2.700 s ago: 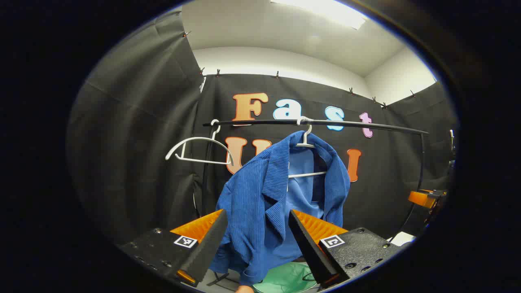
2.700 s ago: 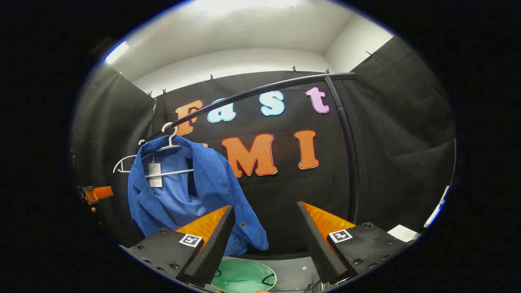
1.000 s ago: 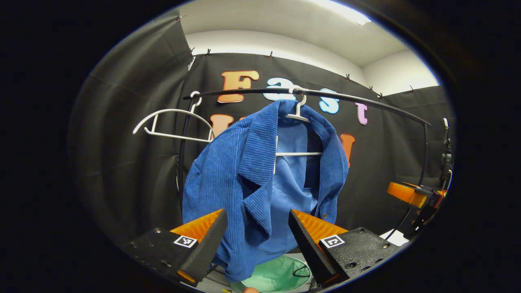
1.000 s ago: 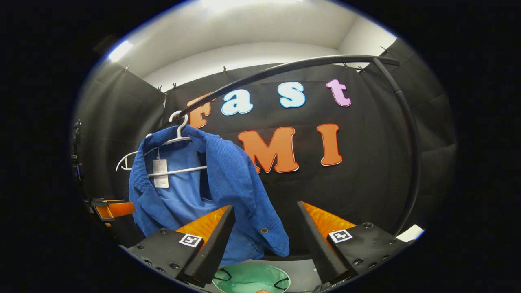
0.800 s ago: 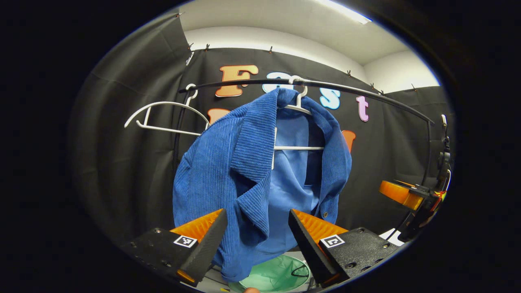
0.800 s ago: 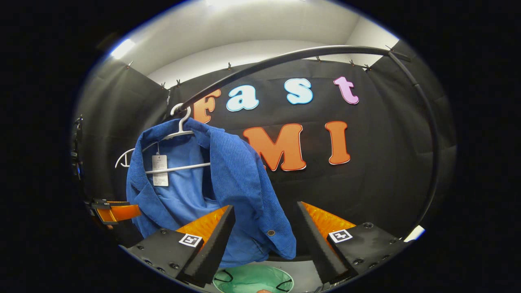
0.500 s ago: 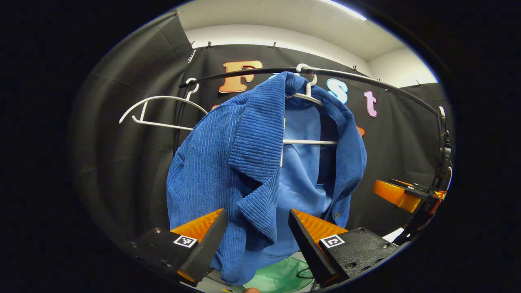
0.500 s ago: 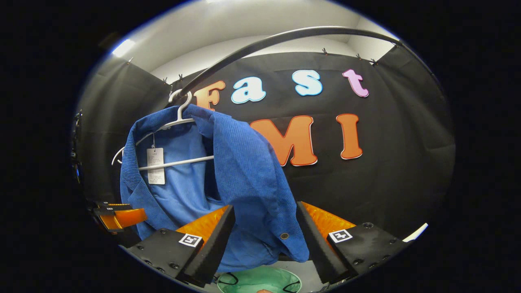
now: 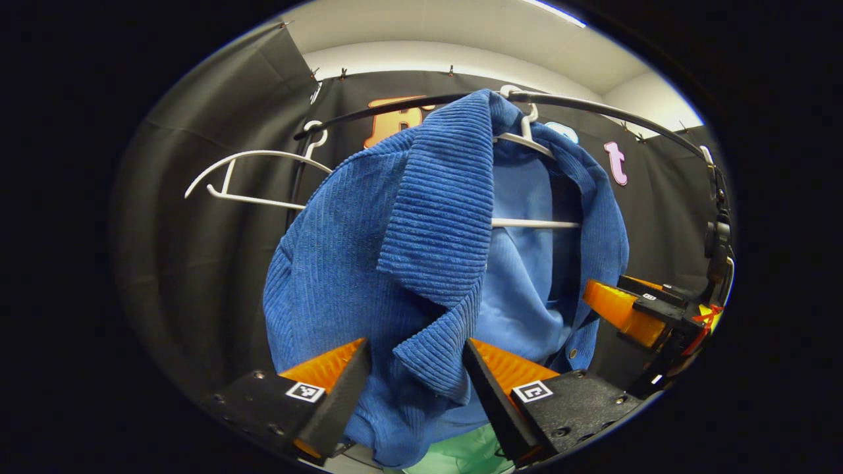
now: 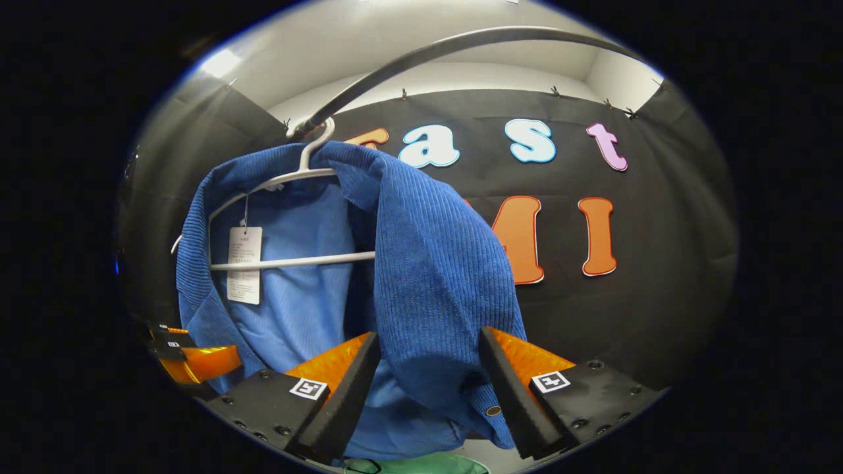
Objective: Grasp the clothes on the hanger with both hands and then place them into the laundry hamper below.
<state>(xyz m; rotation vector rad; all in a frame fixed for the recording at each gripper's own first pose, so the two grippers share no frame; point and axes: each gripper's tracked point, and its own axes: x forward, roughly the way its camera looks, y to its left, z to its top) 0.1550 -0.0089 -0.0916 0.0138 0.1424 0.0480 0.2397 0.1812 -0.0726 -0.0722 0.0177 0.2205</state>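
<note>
We saw a blue corduroy jacket hanging on a white hanger from the black rail, above the green hamper whose edge showed low between the fingers. The left gripper had its fingers spread, the jacket's lapel hanging in the gap. The right gripper was spread too, around the jacket's right front edge. An empty white hanger hung farther left.

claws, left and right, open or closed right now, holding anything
Left claw: open, blue jacket front hangs between its fingers, not clamped.
Right claw: open, jacket's other front between fingers.
</note>
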